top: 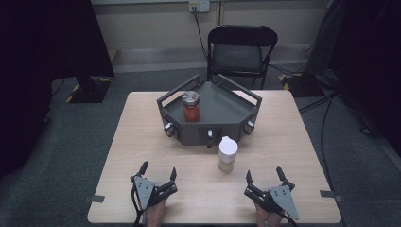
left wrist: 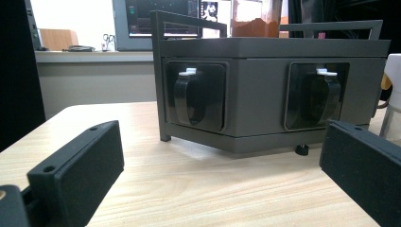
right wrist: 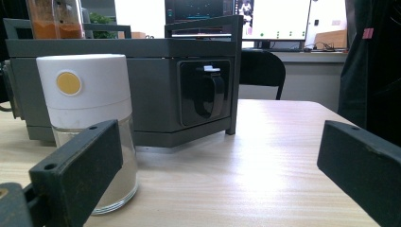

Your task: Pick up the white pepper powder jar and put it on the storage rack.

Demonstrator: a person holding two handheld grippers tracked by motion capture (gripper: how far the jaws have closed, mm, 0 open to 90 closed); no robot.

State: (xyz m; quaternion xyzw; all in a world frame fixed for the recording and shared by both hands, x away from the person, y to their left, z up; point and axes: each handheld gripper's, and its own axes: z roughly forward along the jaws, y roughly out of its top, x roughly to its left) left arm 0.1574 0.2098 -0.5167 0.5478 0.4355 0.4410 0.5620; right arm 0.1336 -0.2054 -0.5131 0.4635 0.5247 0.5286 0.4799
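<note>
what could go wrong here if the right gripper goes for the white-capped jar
1. The white-capped jar is tall and narrow and stands close in front of the grey tray; a high or off-centre grip by the open right gripper might tip it.
2. Pushing it forward could knock it against the tray's front knob.

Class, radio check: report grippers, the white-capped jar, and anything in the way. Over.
Left gripper open, resting on table, empty. Right gripper open, empty. White-capped jar upright on table, untouched, just ahead between them. Grey rack close behind jar; path to it clear.
</note>
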